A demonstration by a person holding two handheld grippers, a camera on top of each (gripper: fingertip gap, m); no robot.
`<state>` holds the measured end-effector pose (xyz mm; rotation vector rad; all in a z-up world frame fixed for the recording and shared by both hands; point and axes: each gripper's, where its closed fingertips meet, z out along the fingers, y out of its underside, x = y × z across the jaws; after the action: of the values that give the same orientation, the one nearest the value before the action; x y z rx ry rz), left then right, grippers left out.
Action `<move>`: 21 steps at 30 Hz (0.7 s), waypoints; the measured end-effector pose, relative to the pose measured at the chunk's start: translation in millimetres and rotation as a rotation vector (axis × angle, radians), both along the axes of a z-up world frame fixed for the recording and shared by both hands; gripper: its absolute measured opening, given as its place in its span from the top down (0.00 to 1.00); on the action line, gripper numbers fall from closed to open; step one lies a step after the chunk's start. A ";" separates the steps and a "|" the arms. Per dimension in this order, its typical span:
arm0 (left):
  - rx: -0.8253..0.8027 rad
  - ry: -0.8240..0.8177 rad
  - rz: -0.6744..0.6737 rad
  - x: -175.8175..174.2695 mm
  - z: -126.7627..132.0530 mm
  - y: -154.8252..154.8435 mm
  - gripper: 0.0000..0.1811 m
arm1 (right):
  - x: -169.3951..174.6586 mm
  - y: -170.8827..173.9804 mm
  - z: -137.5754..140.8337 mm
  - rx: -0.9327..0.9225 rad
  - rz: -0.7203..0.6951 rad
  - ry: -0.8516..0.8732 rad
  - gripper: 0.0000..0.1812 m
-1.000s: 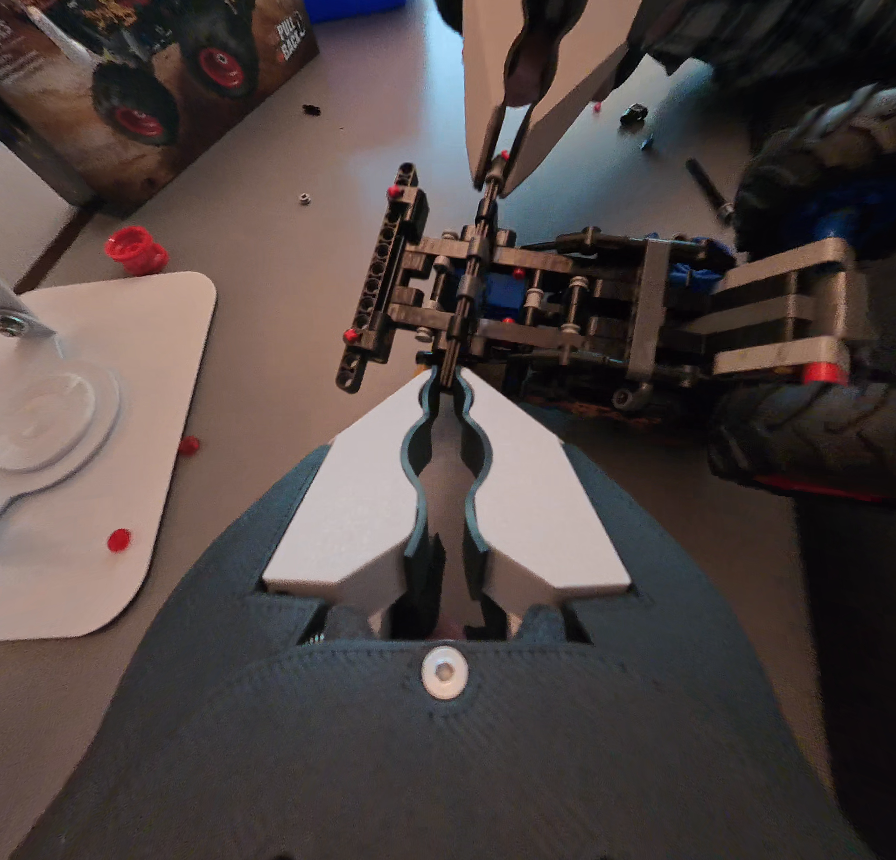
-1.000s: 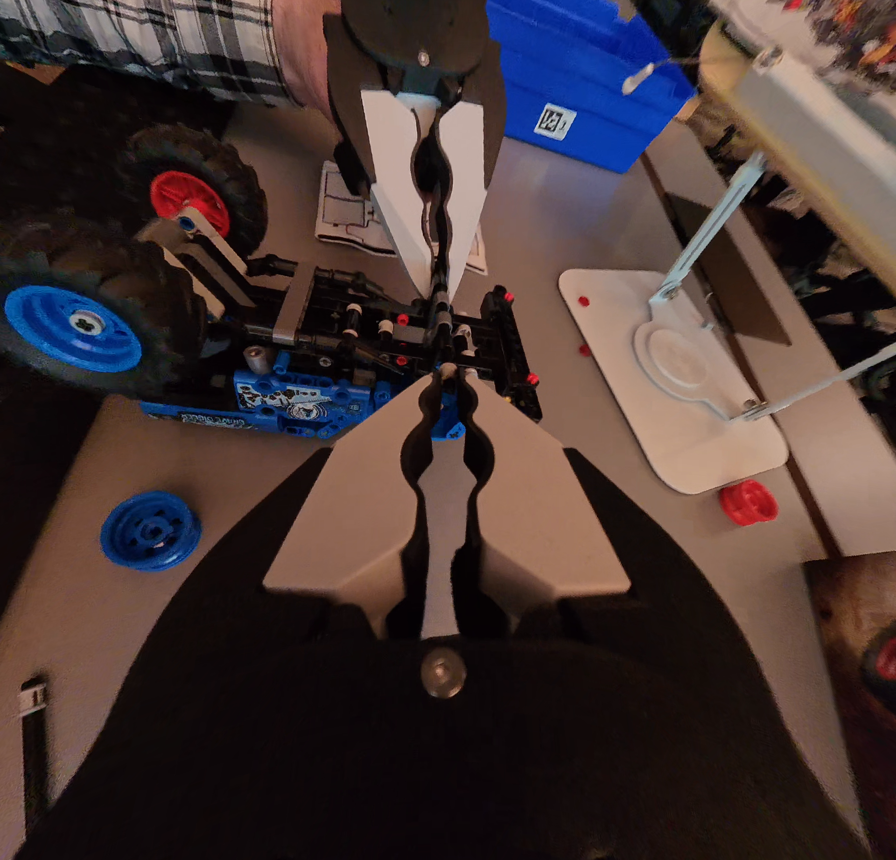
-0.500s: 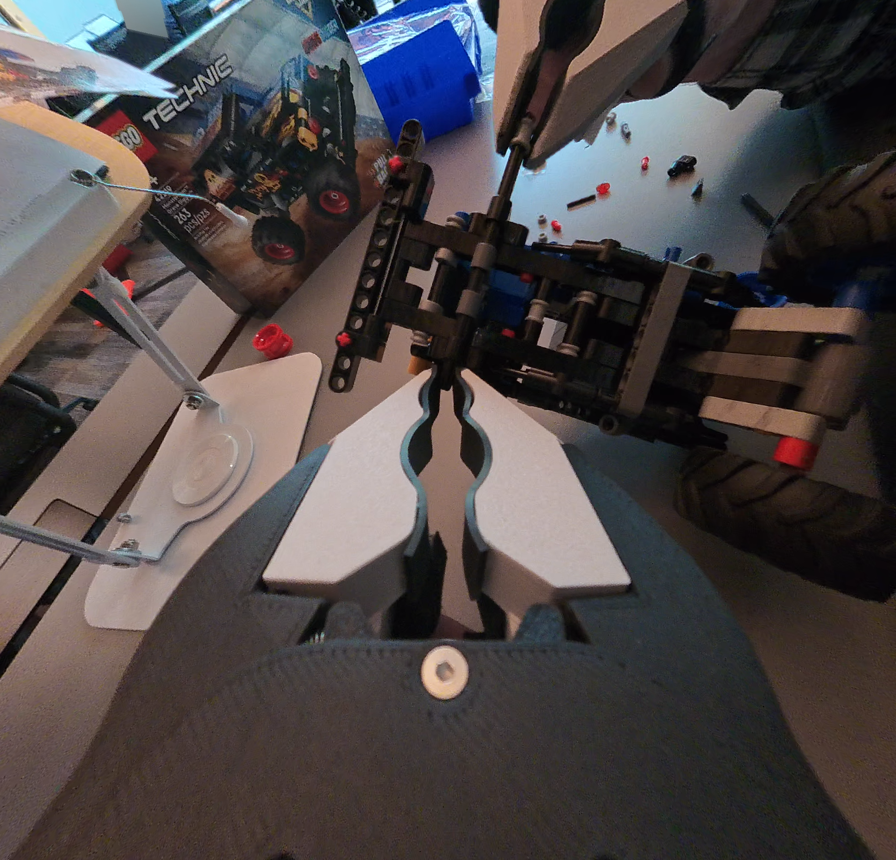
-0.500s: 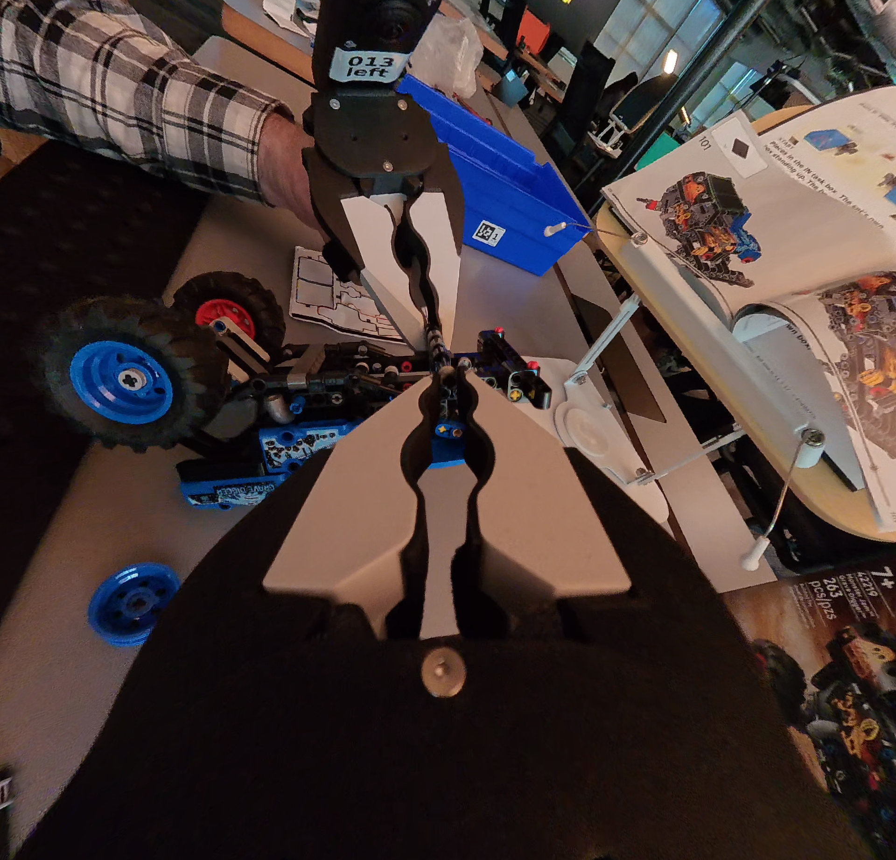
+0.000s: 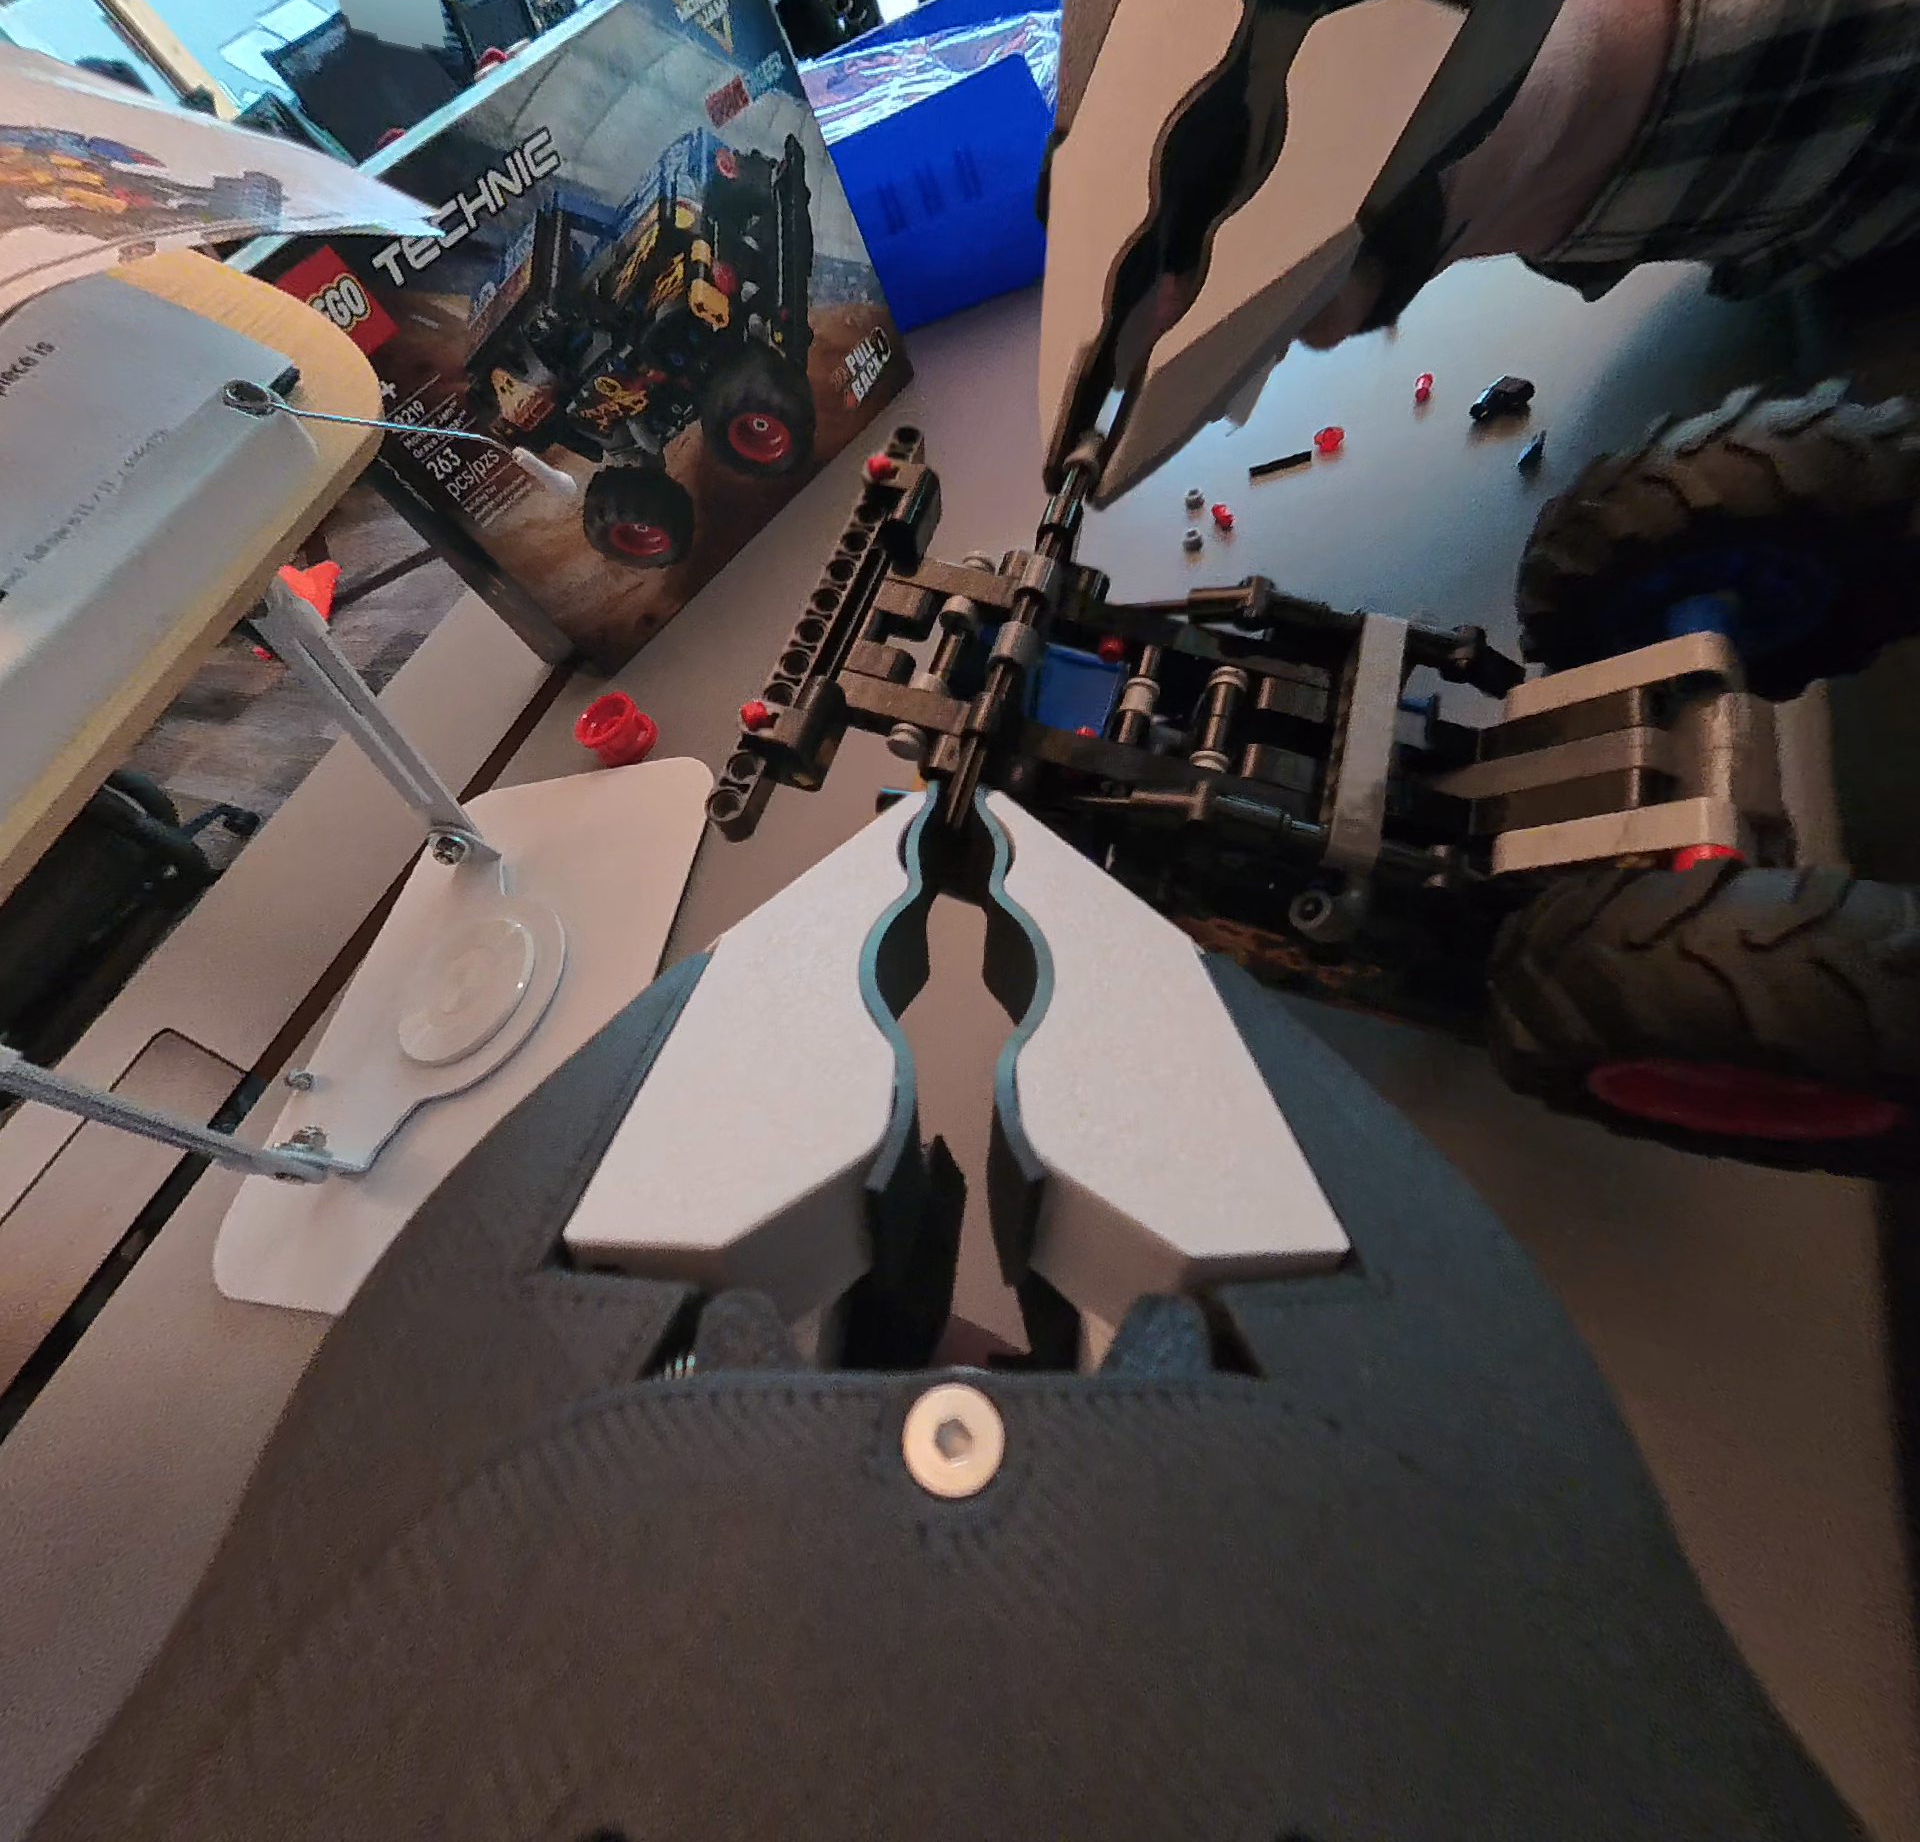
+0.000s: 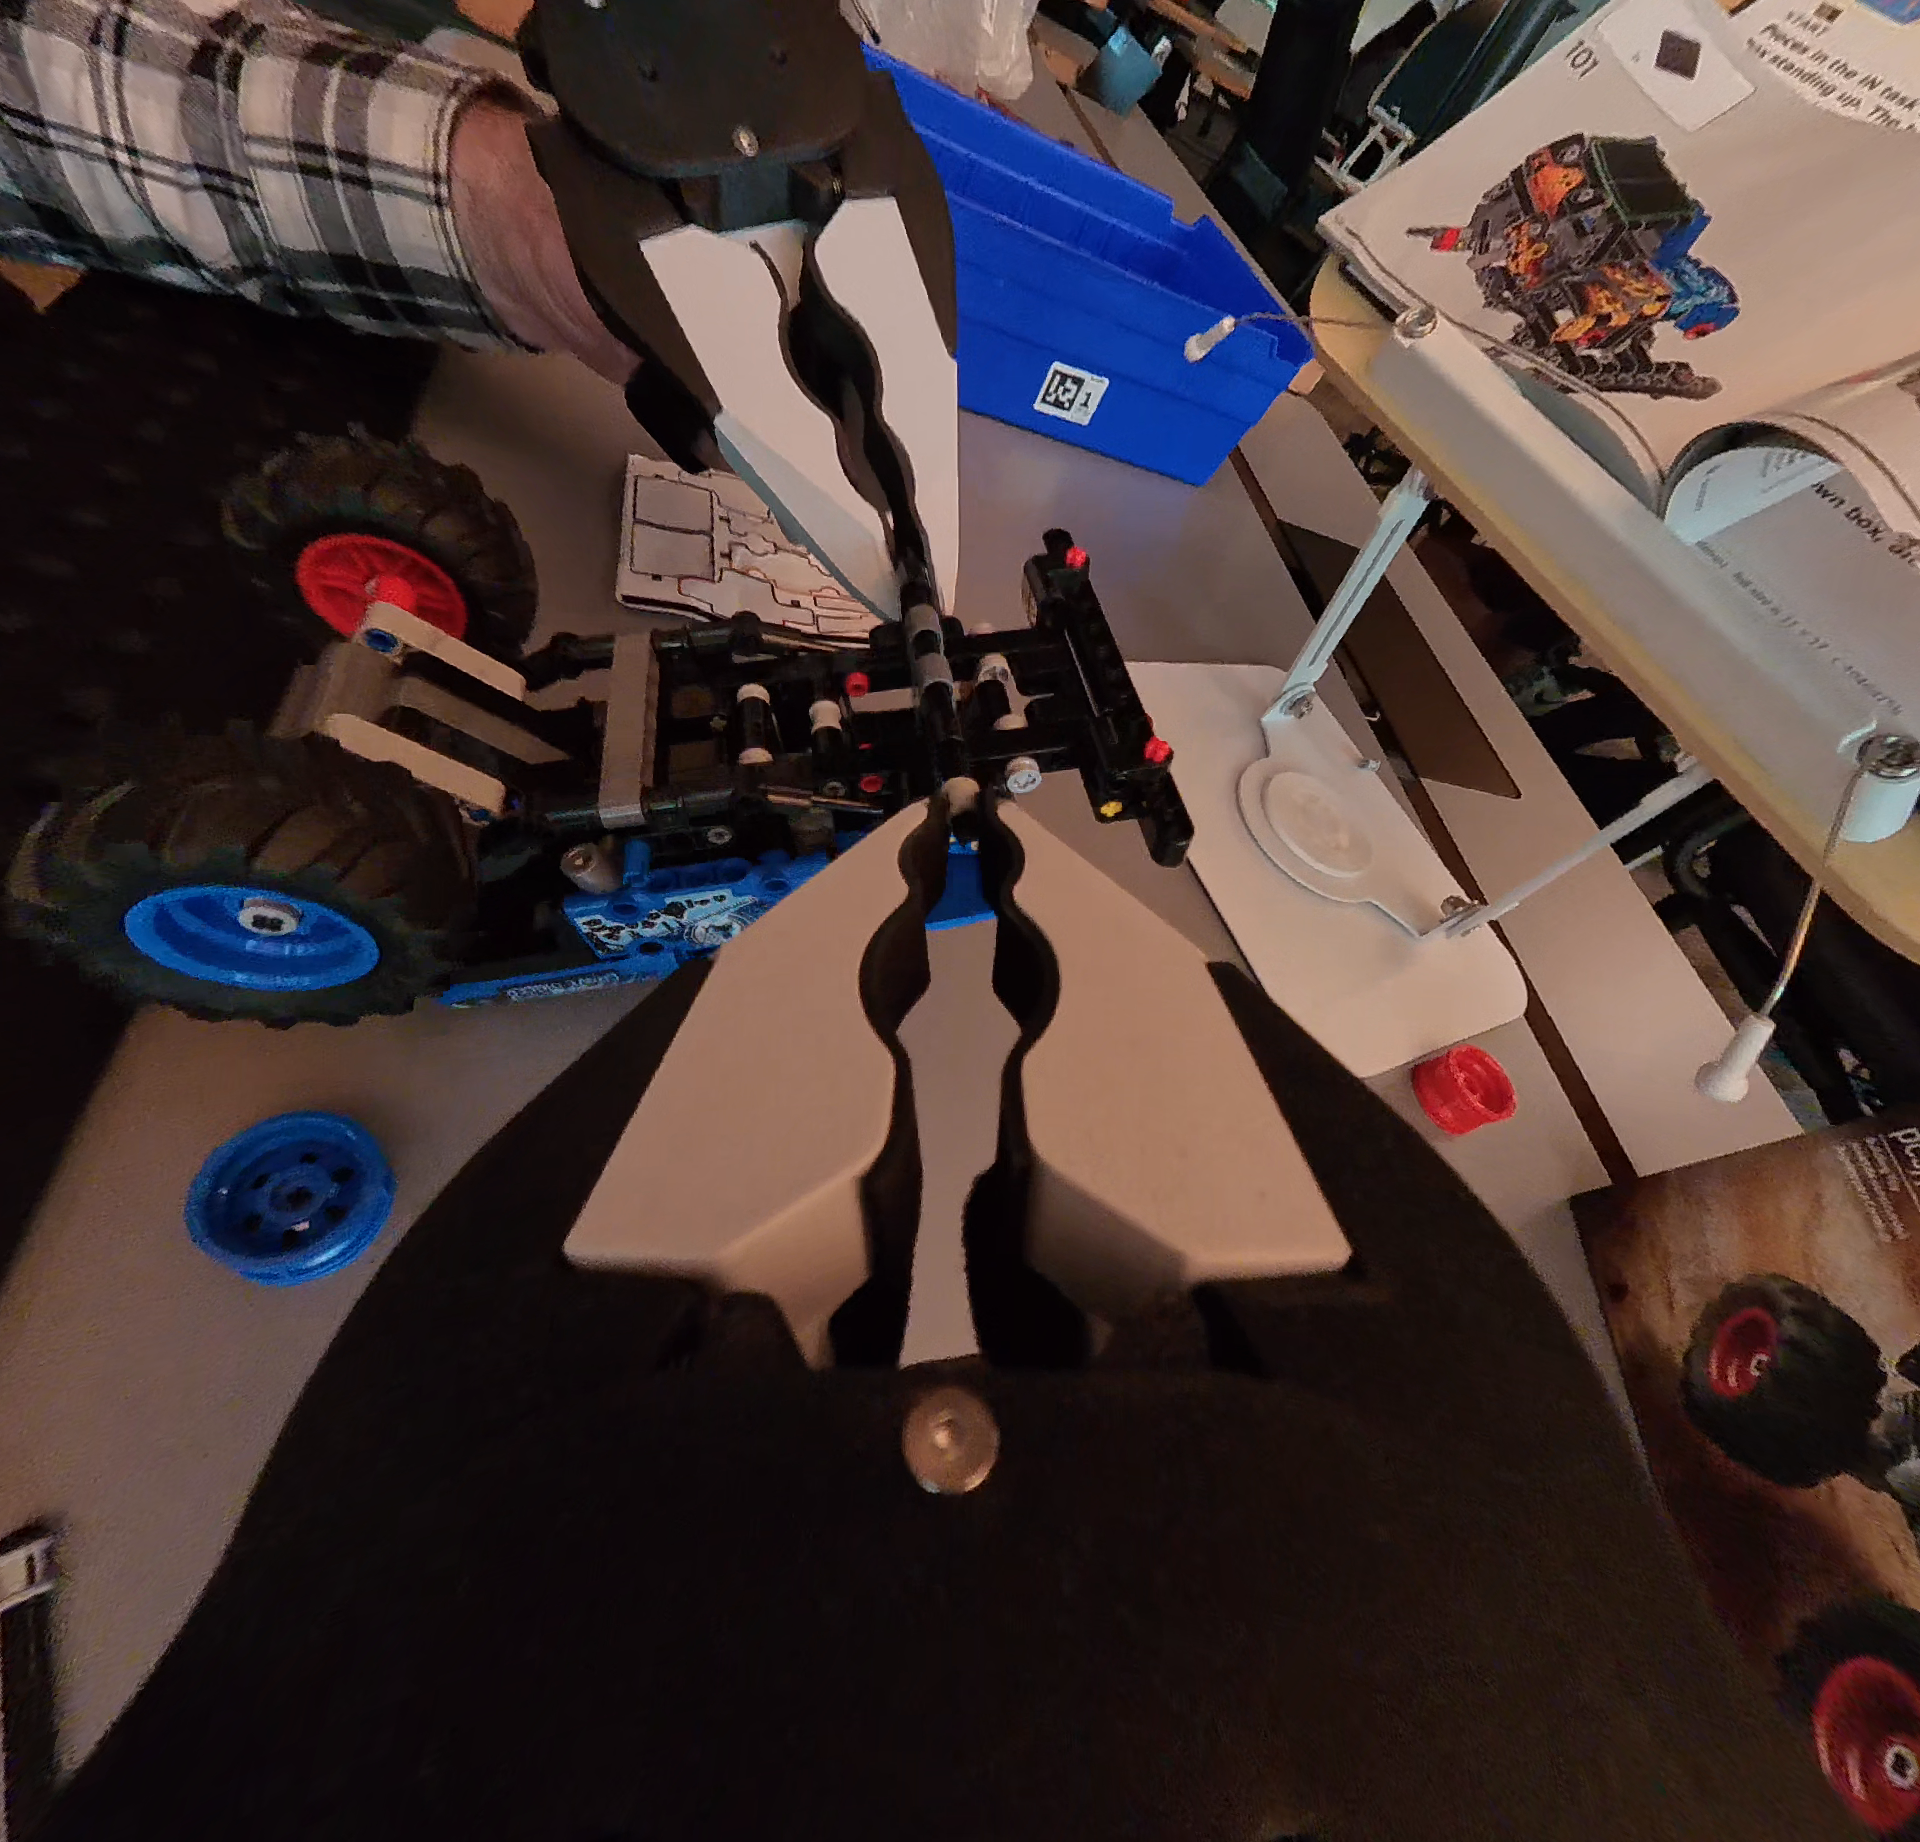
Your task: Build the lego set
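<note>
Two rear wheels fitted on chassis (image 6: pixel 727 743); front axle (image 5: pixel 1013 649) pinched at opposite ends by left gripper (image 5: pixel 951 805) and right gripper (image 6: pixel 961 805). Blue rim (image 6: pixel 291 1195), red rim (image 6: pixel 1463 1088) left loose on table (image 6: pixel 260 1377); bodywork judged outstanding.

Both views are dim and warm near the desk (image 5: pixel 1299 1221), while cool daylight brightens the far background. Wide-angle distortion bends the edges, and the near tool body (image 6: pixel 935 1532) sinks into deep shadow. The plaid sleeve (image 5: pixel 1714 130) is motion-blurred.
</note>
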<state>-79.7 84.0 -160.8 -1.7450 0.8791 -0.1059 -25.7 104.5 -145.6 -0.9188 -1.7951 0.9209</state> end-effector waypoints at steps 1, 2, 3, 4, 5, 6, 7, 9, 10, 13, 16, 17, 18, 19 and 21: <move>-0.002 -0.015 -0.004 1.0 1.4 -0.5 0.99 | -0.2 0.8 -1.1 0.000 -0.002 -0.001 0.98; 0.001 -0.018 -0.003 1.0 2.6 -0.6 0.99 | -0.5 0.8 -1.2 -0.010 -0.001 0.000 0.98; 0.003 -0.011 0.002 0.7 2.9 -0.3 0.99 | -0.6 0.1 -1.8 -0.021 0.004 -0.004 0.99; -0.001 0.001 0.011 0.3 2.1 0.4 0.99 | -1.1 -0.6 -3.2 -0.024 0.008 -0.008 0.99; -0.004 0.020 0.015 0.2 0.5 0.6 0.99 | -1.9 -1.2 -4.9 -0.026 0.008 -0.011 0.99; -0.011 0.039 0.021 -0.7 -2.3 1.0 0.99 | -2.4 -2.3 -5.5 -0.031 0.012 -0.010 0.99; -0.013 0.051 0.026 -1.1 -4.4 1.3 0.99 | -3.1 -3.4 -5.7 -0.035 0.015 -0.011 0.99; -0.016 0.050 0.025 -0.6 -4.9 1.1 0.99 | -4.3 -3.7 -8.4 -0.033 0.012 -0.022 0.99; -0.017 0.058 0.028 -0.7 -5.8 1.5 0.99 | -4.4 -3.5 -9.9 -0.033 0.013 -0.027 0.99; -0.023 0.062 0.029 -0.7 -7.7 2.2 0.99 | -5.1 -2.5 -13.1 -0.041 0.012 -0.037 0.99; -0.023 0.055 0.027 -0.8 -7.9 2.7 0.99 | -5.2 -1.9 -13.5 -0.042 0.013 -0.038 0.99; -0.028 0.052 0.028 -0.9 -8.8 3.1 0.99 | -5.5 -1.2 -14.3 -0.044 0.012 -0.041 0.98; -0.041 0.045 0.024 -1.0 -10.7 3.2 0.99 | -6.0 -0.4 -16.3 -0.054 0.012 -0.049 0.98; -0.063 0.043 0.018 -1.4 -14.5 2.9 0.98 | -6.5 0.5 -19.5 -0.063 0.013 -0.059 0.98; -0.096 0.050 0.014 -2.1 -23.2 3.0 0.98 | -7.9 3.0 -27.3 -0.071 0.006 -0.086 0.98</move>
<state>-81.8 87.1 -184.0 -1.8497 0.9107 -0.0962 -33.7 107.5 -172.9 -1.0116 -1.8485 0.9677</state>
